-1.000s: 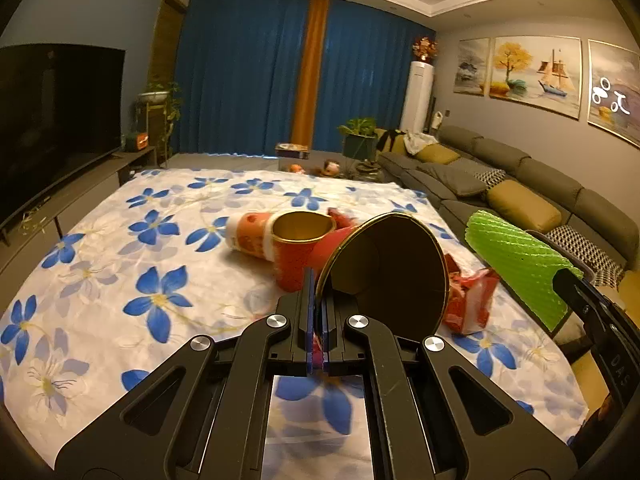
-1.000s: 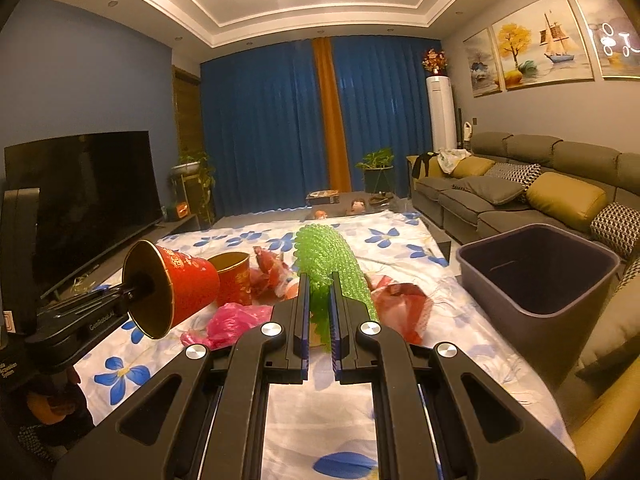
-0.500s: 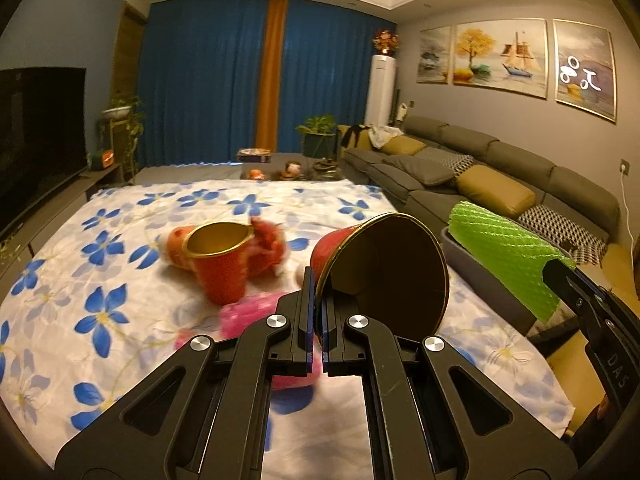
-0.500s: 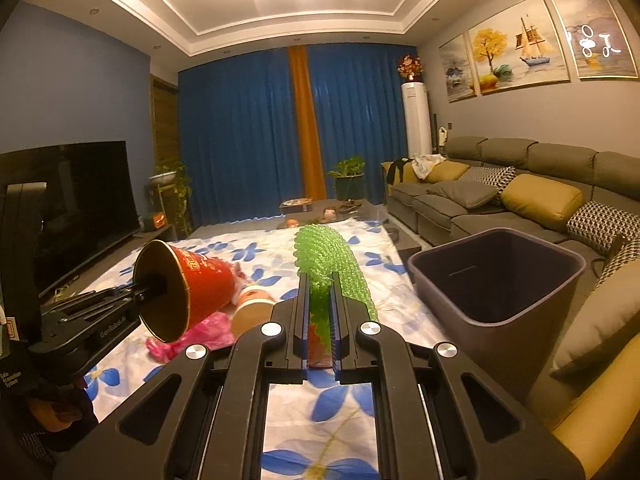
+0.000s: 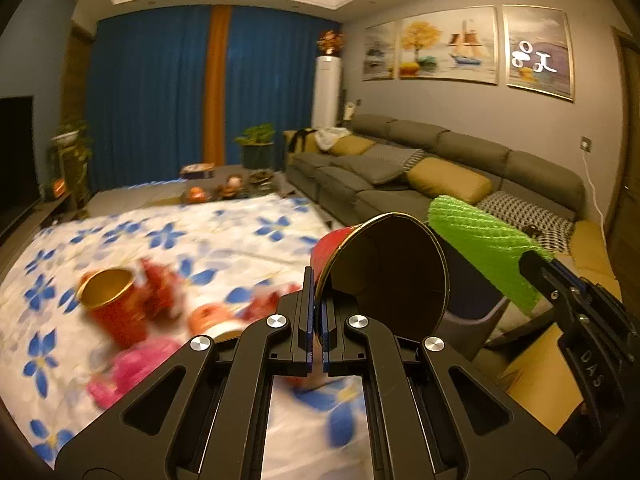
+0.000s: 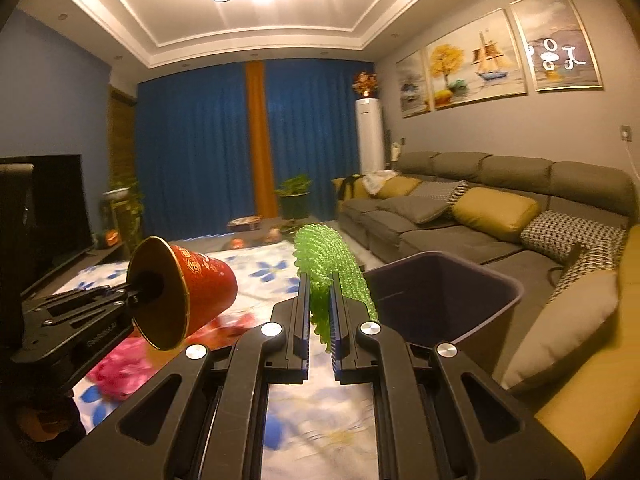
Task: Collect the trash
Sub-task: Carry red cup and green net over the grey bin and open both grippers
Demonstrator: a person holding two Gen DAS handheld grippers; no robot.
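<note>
My left gripper (image 5: 317, 280) is shut on the rim of a red paper cup (image 5: 384, 264) with a gold inside, held in the air with its mouth toward the camera. In the right wrist view the same red cup (image 6: 200, 284) hangs at the left. My right gripper (image 6: 320, 284) is shut on a green foam net sleeve (image 6: 328, 264), also seen as the green sleeve (image 5: 484, 248) at the right of the left wrist view. A dark grey trash bin (image 6: 444, 300) stands just right of the sleeve, mostly hidden behind the cup in the left wrist view.
A flowered white cloth (image 5: 168, 240) covers the table and carries another red cup (image 5: 112, 304), a pink wrapper (image 5: 132, 368) and red scraps. A grey sofa (image 6: 500, 216) with yellow cushions runs along the right. A TV (image 6: 56, 208) stands at the left.
Both grippers have swung to the right with their loads. The bin has come closer in the right wrist view and the litter on the cloth has slid to the left.
</note>
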